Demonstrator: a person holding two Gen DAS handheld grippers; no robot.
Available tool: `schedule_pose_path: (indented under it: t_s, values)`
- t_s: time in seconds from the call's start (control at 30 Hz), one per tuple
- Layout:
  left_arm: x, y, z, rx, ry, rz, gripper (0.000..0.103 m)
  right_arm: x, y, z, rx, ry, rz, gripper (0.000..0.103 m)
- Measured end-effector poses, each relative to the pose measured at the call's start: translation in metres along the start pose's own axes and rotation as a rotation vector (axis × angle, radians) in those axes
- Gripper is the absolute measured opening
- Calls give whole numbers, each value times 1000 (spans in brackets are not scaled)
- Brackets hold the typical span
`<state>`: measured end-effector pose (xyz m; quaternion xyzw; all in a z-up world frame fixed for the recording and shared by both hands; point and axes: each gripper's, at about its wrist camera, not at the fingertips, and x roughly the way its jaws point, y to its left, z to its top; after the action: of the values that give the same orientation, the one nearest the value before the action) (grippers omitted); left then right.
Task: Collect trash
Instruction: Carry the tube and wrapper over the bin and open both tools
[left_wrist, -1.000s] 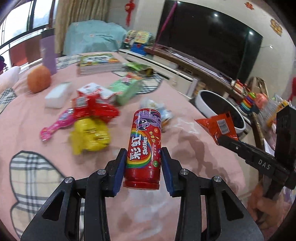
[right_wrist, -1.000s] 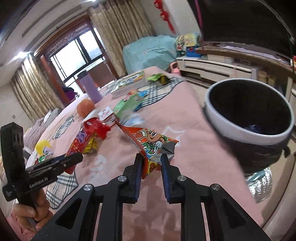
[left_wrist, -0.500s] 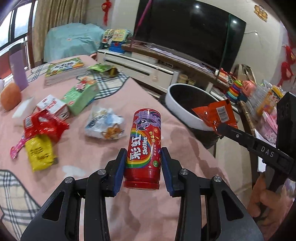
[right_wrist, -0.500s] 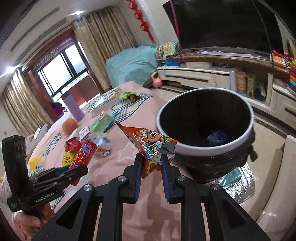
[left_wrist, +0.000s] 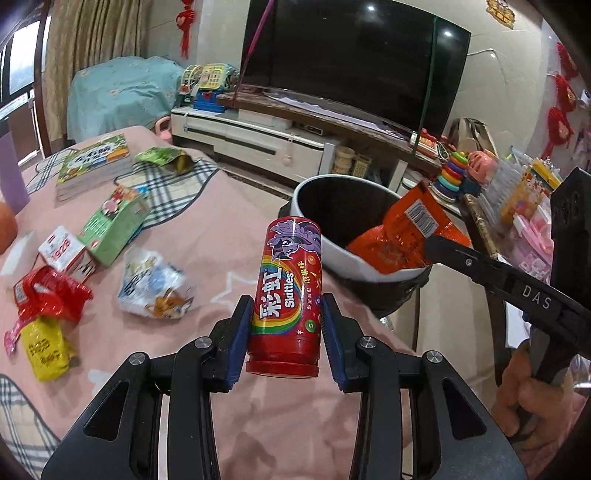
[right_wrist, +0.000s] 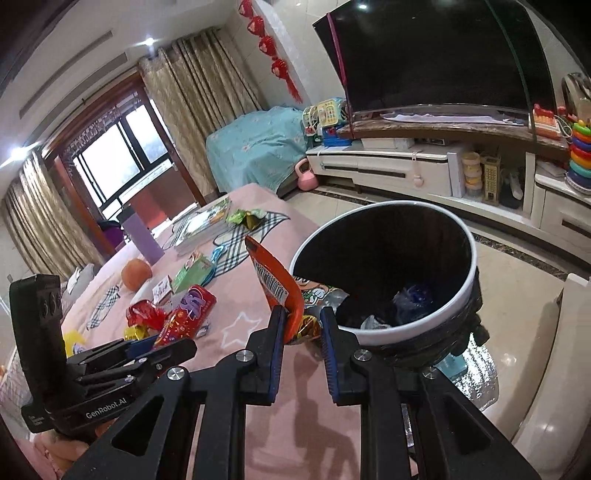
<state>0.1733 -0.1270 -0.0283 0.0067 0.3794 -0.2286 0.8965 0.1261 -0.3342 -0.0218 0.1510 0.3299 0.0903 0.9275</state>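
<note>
A red Skittles tube (left_wrist: 290, 280) stands upright between the blue pads of my left gripper (left_wrist: 286, 297), which is shut on it above the pink tablecloth (left_wrist: 221, 236). My right gripper (right_wrist: 303, 314) is shut on an orange snack packet (right_wrist: 273, 280). That packet (left_wrist: 402, 232) hangs over the near rim of the black, white-rimmed bin (right_wrist: 469, 280), which holds some trash at the bottom. In the right wrist view the left gripper (right_wrist: 184, 343) and its tube (right_wrist: 188, 314) sit to the left of the bin.
On the cloth lie a crumpled white wrapper (left_wrist: 153, 288), a red wrapper (left_wrist: 48, 295), a yellow packet (left_wrist: 44, 347), a green box (left_wrist: 114, 225), a green wrapper (left_wrist: 162, 157), books (left_wrist: 94, 166) and an orange fruit (right_wrist: 136, 273). The bin (left_wrist: 334, 260) stands off the table's edge; a TV stand (right_wrist: 406, 166) lies behind.
Both grippers have swung right across the table toward the bin, each keeping its load. The orange packet has gone from over the cloth to over the bin's rim.
</note>
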Motion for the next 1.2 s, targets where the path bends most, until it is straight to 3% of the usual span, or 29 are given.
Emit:
schedule_pose_path:
  t_s: [0.5,1.2]
  values:
    - [21,-23,33,38,-13,-13,36,-8,-26,25,35,-54,0,17]
    - [80,-59,64,98,63,-27,36,23,-68,38,70,-2,-75,18]
